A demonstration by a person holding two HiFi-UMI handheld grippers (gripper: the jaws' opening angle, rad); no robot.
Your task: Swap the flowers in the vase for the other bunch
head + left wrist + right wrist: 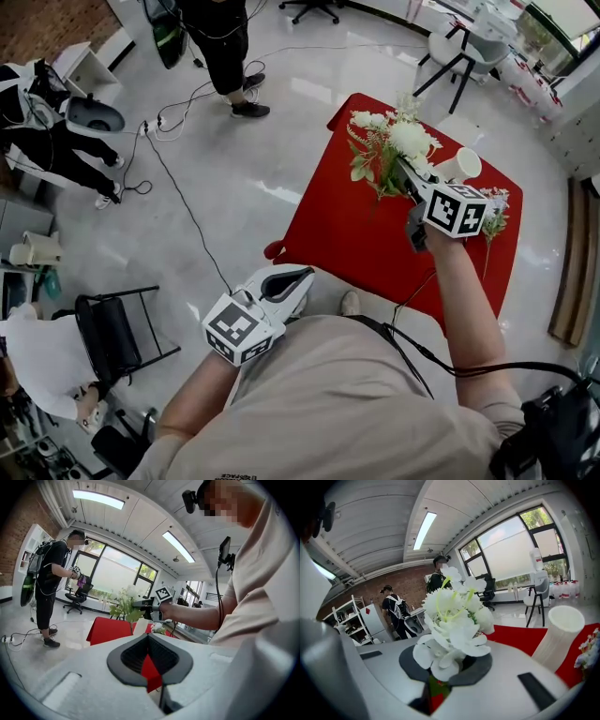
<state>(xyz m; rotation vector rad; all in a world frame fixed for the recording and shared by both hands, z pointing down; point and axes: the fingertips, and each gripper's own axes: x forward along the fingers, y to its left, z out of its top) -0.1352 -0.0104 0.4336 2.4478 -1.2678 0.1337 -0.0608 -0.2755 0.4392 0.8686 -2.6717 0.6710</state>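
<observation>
White blooms on thin green stems fill your right gripper. Its jaws are pinched almost together on the stems of the white flower bunch, just under the heads. The bunch hangs in the air over the red table, just beside the white vase, which stands near the table's far edge. The vase mouth looks empty. A second bunch lies by the table's right corner, partly behind your gripper. Your left gripper sits off the table by your waist, jaws together on nothing.

Expect the held bunch to be light, top-heavy and floppy. Petals crush and stems bend or slide, so grip the gathered stems, never the heads. The vase looks light enough to tip if stems drag on its rim.
</observation>
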